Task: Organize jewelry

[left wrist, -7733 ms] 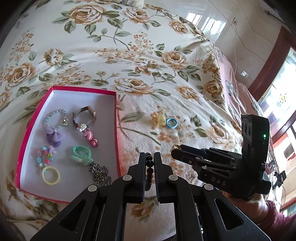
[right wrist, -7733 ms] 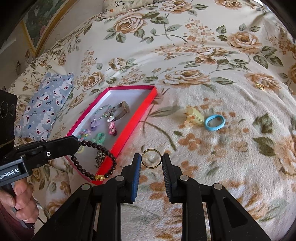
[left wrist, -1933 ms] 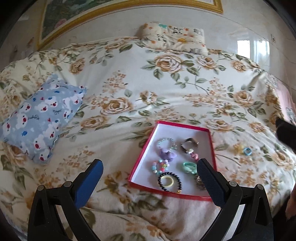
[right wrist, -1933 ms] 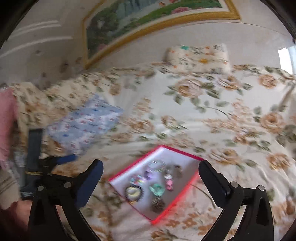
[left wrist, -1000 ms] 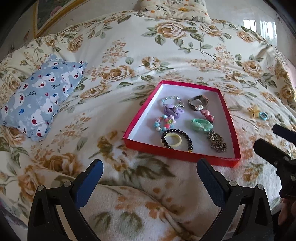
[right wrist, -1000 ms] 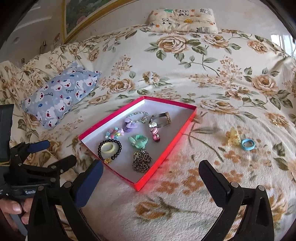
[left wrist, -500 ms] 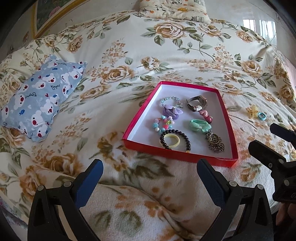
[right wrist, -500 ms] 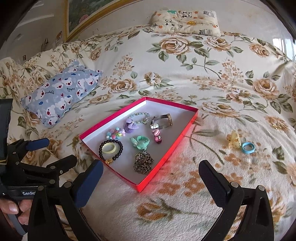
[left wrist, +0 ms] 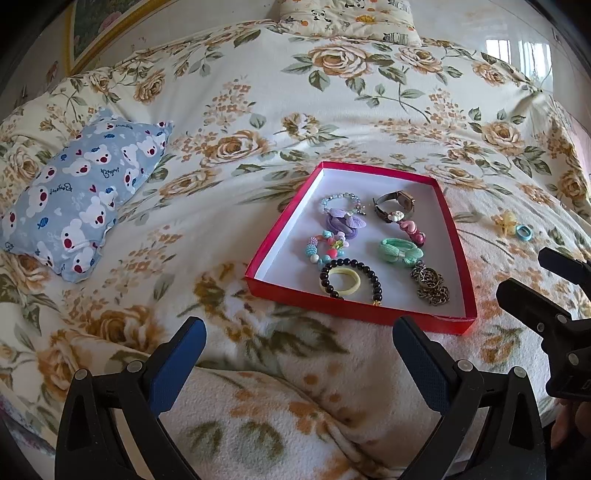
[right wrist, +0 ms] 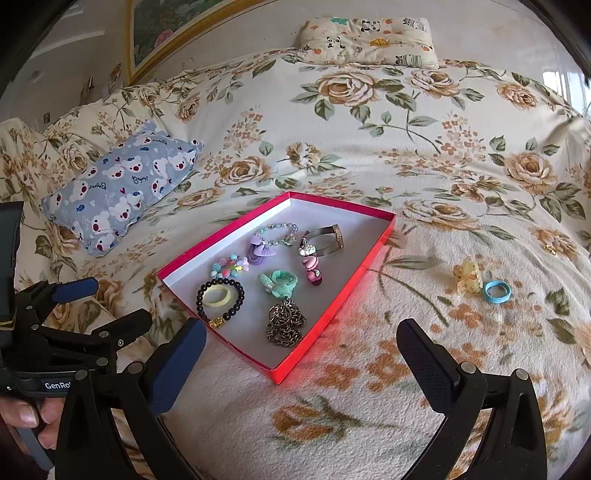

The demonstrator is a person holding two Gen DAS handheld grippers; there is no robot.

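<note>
A red-rimmed box [left wrist: 280, 218] [right wrist: 373, 254] lies on the flowered bedspread and holds several pieces: a black bead bracelet [left wrist: 351, 282] [right wrist: 219, 297] around a yellow ring, a watch [left wrist: 393, 206], a mint hair tie [right wrist: 279, 282], a metal chain [right wrist: 286, 321]. A yellow clip [right wrist: 467, 278] and a blue ring [right wrist: 496, 291] lie on the spread right of the box. My left gripper [left wrist: 295, 354] is open and empty, in front of the box. My right gripper [right wrist: 295, 358] is open and empty, near the box's front corner.
A blue bear-print pillow [left wrist: 77, 195] [right wrist: 122, 184] lies left of the box. A panda-print pillow [right wrist: 367, 37] sits at the headboard under a framed picture [right wrist: 166, 26]. A small gold item [right wrist: 550, 249] lies at the far right.
Both open grippers have held almost still for the last second, drifting only slightly. Earlier the left held the black bracelet and the right a gold ring; both are now empty.
</note>
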